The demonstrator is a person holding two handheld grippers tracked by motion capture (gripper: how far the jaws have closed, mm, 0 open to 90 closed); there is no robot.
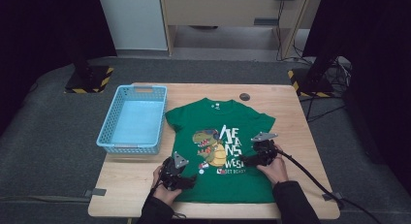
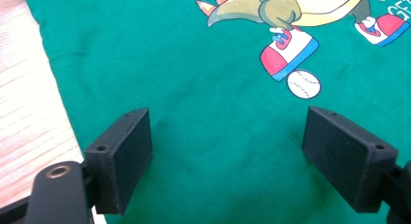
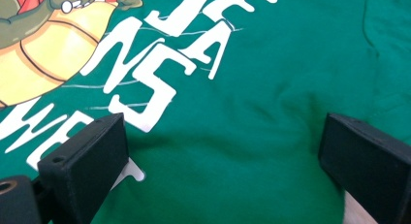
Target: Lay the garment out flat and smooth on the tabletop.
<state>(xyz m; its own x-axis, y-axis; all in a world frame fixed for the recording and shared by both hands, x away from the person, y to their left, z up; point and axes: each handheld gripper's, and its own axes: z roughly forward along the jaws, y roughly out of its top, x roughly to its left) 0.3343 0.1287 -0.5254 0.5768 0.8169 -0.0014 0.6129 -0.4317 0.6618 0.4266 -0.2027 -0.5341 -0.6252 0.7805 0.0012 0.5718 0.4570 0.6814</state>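
Green T-shirt (image 1: 218, 151) flat, collar away, hem nearest. Left gripper (image 1: 186, 181) wide over hem corner; right gripper (image 1: 245, 161) wide, empty, higher up toward sleeve.

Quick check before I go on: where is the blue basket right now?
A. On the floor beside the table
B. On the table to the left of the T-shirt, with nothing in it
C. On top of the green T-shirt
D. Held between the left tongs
B: in the high view the blue basket stands on the table just left of the spread green T-shirt, and its inside is bare.
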